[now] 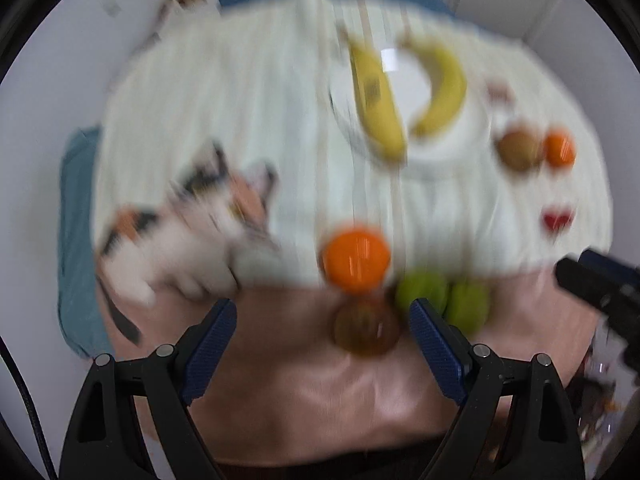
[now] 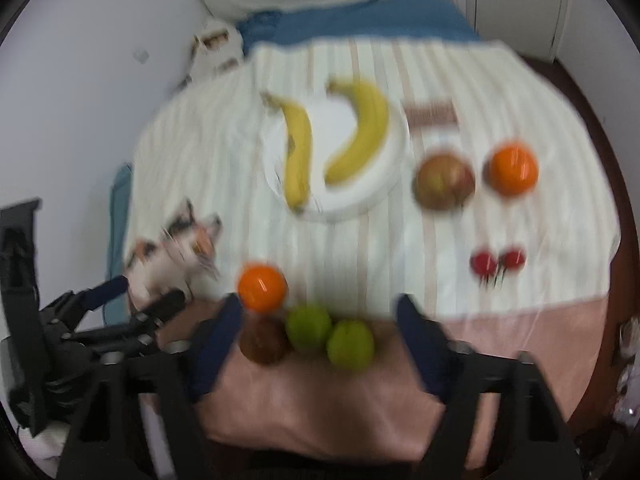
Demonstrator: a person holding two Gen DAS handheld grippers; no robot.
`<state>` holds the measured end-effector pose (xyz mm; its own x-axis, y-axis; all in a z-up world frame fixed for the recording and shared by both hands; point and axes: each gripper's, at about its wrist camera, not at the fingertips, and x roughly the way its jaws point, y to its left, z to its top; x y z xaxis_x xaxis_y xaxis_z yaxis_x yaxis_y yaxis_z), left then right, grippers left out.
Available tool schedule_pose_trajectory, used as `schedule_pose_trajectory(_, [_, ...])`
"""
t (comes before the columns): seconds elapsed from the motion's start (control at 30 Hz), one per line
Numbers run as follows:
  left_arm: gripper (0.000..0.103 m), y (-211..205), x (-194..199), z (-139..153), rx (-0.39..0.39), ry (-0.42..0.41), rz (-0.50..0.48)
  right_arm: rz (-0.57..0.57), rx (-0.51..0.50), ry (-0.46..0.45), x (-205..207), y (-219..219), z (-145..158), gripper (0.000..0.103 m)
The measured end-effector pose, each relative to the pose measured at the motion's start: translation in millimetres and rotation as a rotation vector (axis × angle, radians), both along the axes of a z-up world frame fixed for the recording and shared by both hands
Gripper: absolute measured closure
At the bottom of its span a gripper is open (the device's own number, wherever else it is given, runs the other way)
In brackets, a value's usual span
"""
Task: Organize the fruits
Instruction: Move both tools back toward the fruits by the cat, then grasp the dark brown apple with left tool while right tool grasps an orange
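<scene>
Left wrist view, blurred: left gripper (image 1: 322, 318) fingers wide apart, nothing held; brown fruit (image 1: 366, 330) between fingertips, orange (image 1: 356, 256) just beyond, two green fruits (image 1: 444, 296) by right finger. Right gripper (image 2: 320, 314) fingers apart, empty; same cluster between them. Bananas (image 2: 336, 144) on white plate (image 2: 360, 200) farther ahead. Cat (image 2: 176, 252) beyond left finger.

Yellow bananas (image 2: 298, 156); white plate (image 2: 360, 200); orange oranges (image 2: 262, 287); striped cloth (image 2: 208, 152).
</scene>
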<state>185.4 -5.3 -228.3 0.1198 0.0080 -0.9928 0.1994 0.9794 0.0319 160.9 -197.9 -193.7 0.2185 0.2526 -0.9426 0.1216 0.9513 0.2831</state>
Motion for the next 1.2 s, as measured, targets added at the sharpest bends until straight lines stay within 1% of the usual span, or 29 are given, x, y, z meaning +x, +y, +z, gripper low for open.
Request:
schedule_pose_trajectory(0.1, [0.015,-11.1,-11.2,-46.7,0.007,0.101,-0.036,-0.005,0.002,0.066,-12.6,-5.4,-33.6,0.033])
schedule_pose_trajectory(0.2, [0.015,-22.8,-15.3,-80.3,0.003,0.166,-0.057,-0.016,0.011,0.114,-21.0,-11.3,-56.4,0.033])
schedule_pose_trajectory(0.33, [0.016,-39.4,-12.5,-107.8,-0.019,0.194,-0.067,-0.024,0.015,0.153,-26.3,-13.9,-71.8,0.033])
schedule_pose_trajectory(0.37, [0.022,-42.3,-12.9,-108.4,-0.038,0.183,-0.068,-0.024,0.015,0.157,-27.2,-13.6,-73.6,0.033])
schedule_pose_trajectory(0.4, [0.031,-44.3,-14.1,-107.5,-0.045,0.173,-0.069,-0.019,0.015,0.161,-27.6,-12.6,-74.7,0.033])
schedule_pose_trajectory(0.43, [0.036,-47.0,-16.7,-106.3,-0.016,0.157,-0.078,-0.015,0.015,0.161,-27.2,-11.5,-74.1,0.033])
schedule_pose_trajectory(0.47, [0.039,-48.2,-18.7,-106.2,-0.002,0.146,-0.088,-0.013,0.013,0.16,-26.2,-10.4,-74.1,0.033])
schedule_pose_trajectory(0.53, [0.039,-41.8,-22.0,-104.1,-0.02,0.136,-0.067,-0.003,0.016,0.155,-23.1,-6.6,-72.3,0.033])
schedule_pose_trajectory(0.67, [0.039,-10.7,-24.3,-93.7,-0.005,0.11,0.019,0.011,0.03,0.149,-16.3,1.6,-72.2,0.033])
schedule_pose_trajectory(0.77, [0.039,21.5,-26.0,-80.8,0.013,0.094,0.086,0.031,0.049,0.138,-9.4,12.4,-71.5,0.033])
schedule_pose_trajectory(0.8, [0.039,37.0,-26.2,-75.6,0.024,0.085,0.122,0.044,0.061,0.134,-6.4,18.2,-71.6,0.033])
schedule_pose_trajectory(0.9, [0.039,68.6,-22.9,-71.0,0.049,0.069,0.198,0.07,0.094,0.115,6.4,37.6,-74.5,0.033])
schedule_pose_trajectory(0.97, [0.039,87.3,-18.6,-74.9,0.034,0.084,0.254,0.088,0.132,0.118,19.8,53.0,-80.1,0.033])
schedule_pose_trajectory(1.03, [0.038,99.4,-12.7,-81.3,-0.019,0.116,0.292,0.114,0.166,0.137,35.8,70.6,-89.7,0.033])
schedule_pose_trajectory(1.07, [0.036,102.9,-10.1,-84.6,-0.04,0.129,0.3,0.125,0.177,0.147,42.1,77.8,-94.3,0.033])
schedule_pose_trajectory(1.1, [0.036,107.0,-7.4,-91.2,-0.068,0.152,0.315,0.142,0.181,0.16,50.0,87.1,-100.5,0.033])
schedule_pose_trajectory(1.13, [0.036,111.0,-4.9,-97.5,-0.08,0.17,0.33,0.154,0.179,0.168,55.0,93.2,-104.9,0.033])
schedule_pose_trajectory(1.2, [0.036,113.6,-3.0,-107.3,-0.075,0.189,0.345,0.179,0.152,0.187,65.9,106.4,-116.2,0.033])
